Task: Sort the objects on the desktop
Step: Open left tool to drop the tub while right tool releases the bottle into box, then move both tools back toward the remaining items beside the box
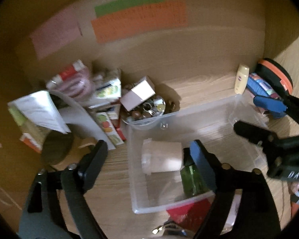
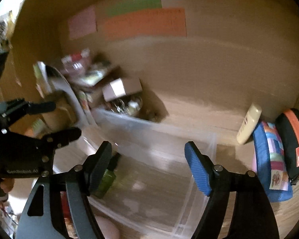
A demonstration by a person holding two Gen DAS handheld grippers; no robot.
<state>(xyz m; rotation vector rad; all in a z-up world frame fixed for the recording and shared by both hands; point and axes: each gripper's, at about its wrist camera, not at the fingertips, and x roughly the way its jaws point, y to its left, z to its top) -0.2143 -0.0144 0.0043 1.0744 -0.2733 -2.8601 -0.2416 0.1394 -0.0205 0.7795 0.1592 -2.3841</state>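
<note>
A clear plastic bin [image 1: 199, 107] sits on the wooden desk and also shows in the right wrist view [image 2: 189, 139]. Inside it lie a white tub [image 1: 161, 157] on its side and a green bottle [image 1: 191, 179], which also shows in the right wrist view [image 2: 107, 179]. My left gripper [image 1: 147, 155] is open and empty above the bin's left wall. My right gripper [image 2: 149, 163] is open and empty over the bin; it shows in the left wrist view [image 1: 267, 117]. The left gripper shows in the right wrist view [image 2: 59, 119].
A heap of cartons, a white box [image 1: 137, 95] and a bowl of small items [image 1: 149, 109] stands at the back left. A cream bottle [image 2: 248, 123], a blue pouch [image 2: 271, 159] and an orange-black case [image 2: 295, 139] lean at the right. A red item [image 1: 187, 211] lies in front of the bin.
</note>
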